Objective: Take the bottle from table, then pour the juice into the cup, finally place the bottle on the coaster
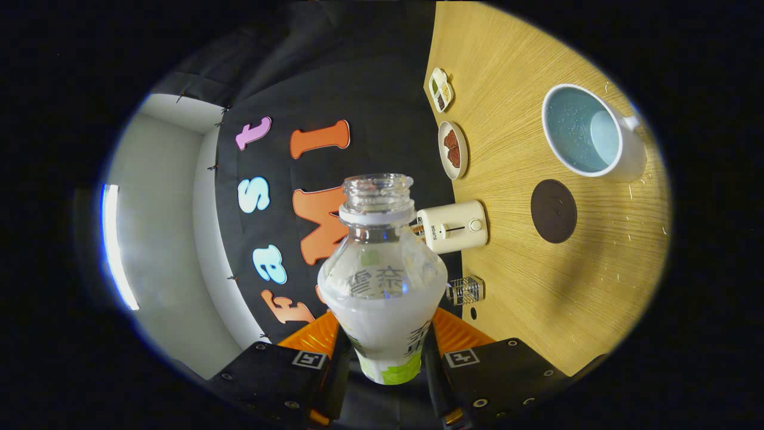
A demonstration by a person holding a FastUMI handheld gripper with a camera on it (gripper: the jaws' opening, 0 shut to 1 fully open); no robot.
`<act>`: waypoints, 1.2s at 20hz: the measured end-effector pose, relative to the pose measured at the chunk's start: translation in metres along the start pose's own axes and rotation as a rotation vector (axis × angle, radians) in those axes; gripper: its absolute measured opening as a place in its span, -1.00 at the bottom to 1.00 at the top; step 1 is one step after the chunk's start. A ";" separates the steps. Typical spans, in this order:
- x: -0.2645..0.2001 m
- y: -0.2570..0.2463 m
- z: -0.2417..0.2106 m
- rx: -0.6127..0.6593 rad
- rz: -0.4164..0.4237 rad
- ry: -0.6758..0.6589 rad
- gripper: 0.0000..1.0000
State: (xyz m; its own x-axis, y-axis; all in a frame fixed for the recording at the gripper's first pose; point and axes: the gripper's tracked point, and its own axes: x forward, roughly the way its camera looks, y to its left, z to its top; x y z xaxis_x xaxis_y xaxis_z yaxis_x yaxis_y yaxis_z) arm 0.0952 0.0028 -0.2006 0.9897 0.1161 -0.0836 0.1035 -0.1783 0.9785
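The tongs (382, 358) grip the uncapped bottle (382, 280) between both fingers, white juice filling its lower half; the view is rolled, so the desk (597, 286) stands sideways; on it sit the cup (588, 132), seemingly empty, and the dark coaster (553, 211) just beside it.

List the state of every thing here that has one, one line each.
gripper: shut on the bottle
bottle: uncapped, partly full of white liquid
cup: upright, inside speckled, no pool of juice visible
coaster: bare
round dish: holding brown food
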 end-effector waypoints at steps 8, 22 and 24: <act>0.001 -0.002 0.008 0.041 -0.010 -0.012 0.14; 0.000 0.005 0.007 0.085 -0.003 -0.025 0.15; -0.002 0.007 0.008 0.092 0.002 -0.029 0.14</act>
State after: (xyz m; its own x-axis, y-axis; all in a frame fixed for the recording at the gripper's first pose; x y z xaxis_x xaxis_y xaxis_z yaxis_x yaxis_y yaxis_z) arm 0.0947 -0.0066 -0.1948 0.9922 0.0877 -0.0881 0.1087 -0.2678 0.9573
